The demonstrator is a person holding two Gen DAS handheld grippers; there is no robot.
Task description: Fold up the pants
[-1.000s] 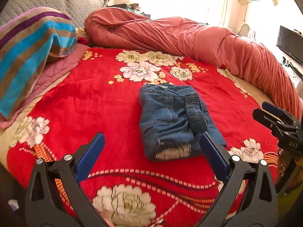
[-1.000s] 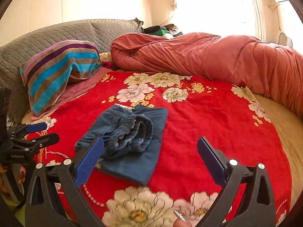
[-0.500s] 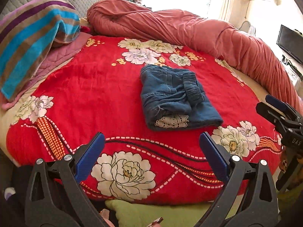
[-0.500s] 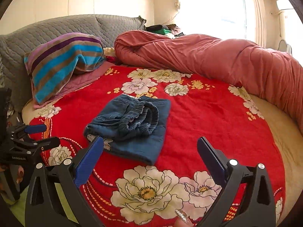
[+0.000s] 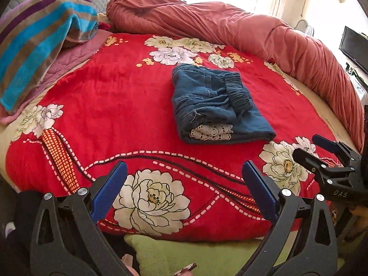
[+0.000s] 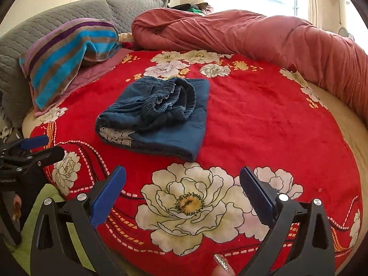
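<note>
While my left gripper [image 5: 184, 188] and right gripper [image 6: 182, 191] hang wide open, neither touches anything. Folded pants [image 5: 214, 105] lie on the bed [image 5: 110, 101], well ahead of both.

Red floral blanket [image 5: 110, 105] spread across the bed, white peonies printed near its front edge. Striped towel [image 5: 39, 36] in blue, brown and purple, heaped at the blanket's far left corner on a mauve quilted pad [image 5: 69, 59]. Grey quilted headboard [image 6: 57, 20] behind the towel. Rust-coloured duvet [image 5: 230, 27] rolled along the blanket's far and right edges. Dark screen [image 5: 354, 48] beyond the duvet, at right. Green cushion [image 5: 184, 257] just below the blanket's front edge.
</note>
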